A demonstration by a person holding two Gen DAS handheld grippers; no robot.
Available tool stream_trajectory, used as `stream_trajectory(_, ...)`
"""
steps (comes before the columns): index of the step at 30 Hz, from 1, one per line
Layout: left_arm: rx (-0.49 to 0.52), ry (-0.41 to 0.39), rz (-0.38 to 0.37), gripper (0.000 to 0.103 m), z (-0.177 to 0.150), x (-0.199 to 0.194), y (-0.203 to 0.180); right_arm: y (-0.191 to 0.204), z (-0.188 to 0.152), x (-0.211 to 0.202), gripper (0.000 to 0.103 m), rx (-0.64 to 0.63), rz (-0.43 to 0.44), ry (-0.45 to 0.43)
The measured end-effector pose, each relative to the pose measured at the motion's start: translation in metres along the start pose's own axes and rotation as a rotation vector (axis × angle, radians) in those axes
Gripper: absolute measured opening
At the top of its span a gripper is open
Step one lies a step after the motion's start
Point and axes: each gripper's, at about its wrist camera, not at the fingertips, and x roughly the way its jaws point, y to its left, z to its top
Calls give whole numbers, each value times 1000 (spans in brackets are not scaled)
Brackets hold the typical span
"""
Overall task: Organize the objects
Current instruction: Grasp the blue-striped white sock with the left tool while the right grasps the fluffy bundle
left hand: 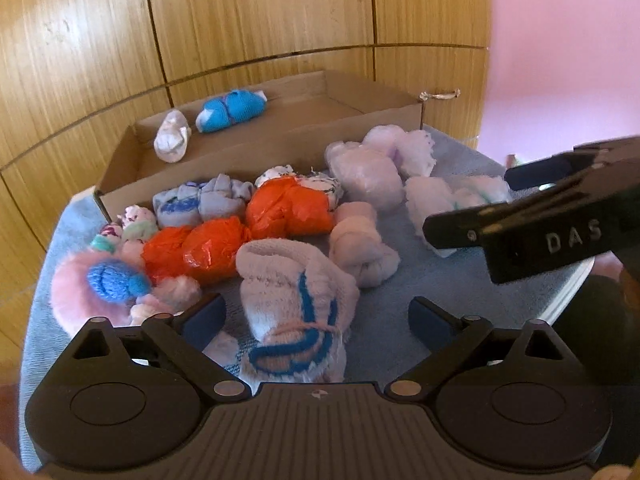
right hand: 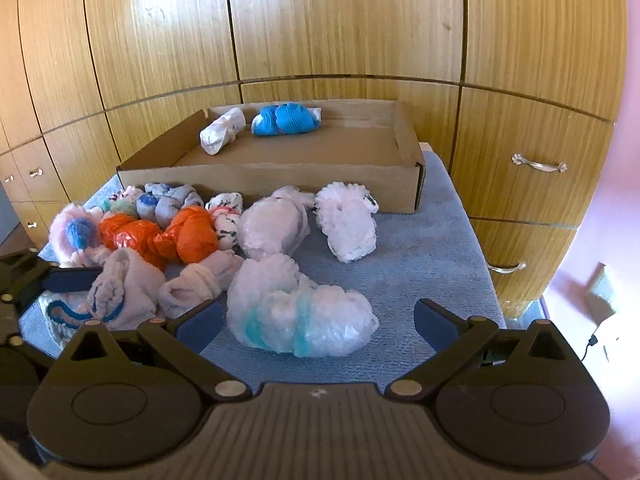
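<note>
The left tool [left hand: 316,316] stands with its jaws spread wide and nothing held; a white knitted sock bundle with blue outlining [left hand: 296,312] lies right between its fingers. The right tool [right hand: 316,320] is likewise wide open and empty, with a white fluffy bundle banded in teal and wrapped in clear plastic [right hand: 300,312] between its fingers on the blue towel-covered counter [right hand: 420,256].

The likely trouble is in the grip. The plastic wrap looks slick, so a shallow pinch could slide off. The knitted bundle touches a knotted pale pink sock roll [left hand: 362,246] and sits near the orange plastic-wrapped bundles [left hand: 240,236], so closing carelessly could snag a neighbour.

Beyond the pile, the shallow brown cardboard box [right hand: 408,176] holds only a white roll [right hand: 222,130] and a bright blue knitted bundle [right hand: 286,119], well apart from both tools.
</note>
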Motion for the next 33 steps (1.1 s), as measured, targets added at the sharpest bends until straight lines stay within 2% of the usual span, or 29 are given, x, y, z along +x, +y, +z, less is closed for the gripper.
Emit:
stream_trajectory(2,-14,1,-15,96,-1,2,4,-3,-1,1,94,-19,5,6)
stream_trajectory(4,-31,-5,-46,82,-1,1,5,-3,-3,2,78,-26,4,7)
stream_trajectory(5,-37,-8,-60,79,-1,1,6,-3,-4,2,74,-24,7,9)
stream_trajectory(6,-34,-13,-57,72,-2,-1,5,-4,-4,2,70,-22,17,4)
stream_trajectory(9,-36,-22,-29,53,-2,-5,6,-1,-5,-2,66,-40,9,-8)
stream_trajectory(10,-49,-20,-35,51,-1,-5,9,-1,-5,-4,65,-40,15,-13)
stream_trajectory(17,-51,-27,-41,48,2,-14,15,-9,-3,-15,64,-21,6,-33)
stream_trajectory(23,-76,-42,-32,48,16,-38,28,-17,11,-37,64,-10,20,-76)
stream_trajectory(27,-79,-65,-36,48,47,-55,41,-24,40,-52,64,-45,36,-122)
stream_trajectory(33,-92,-115,-36,49,133,-45,68,-34,105,-43,64,-132,66,-190)
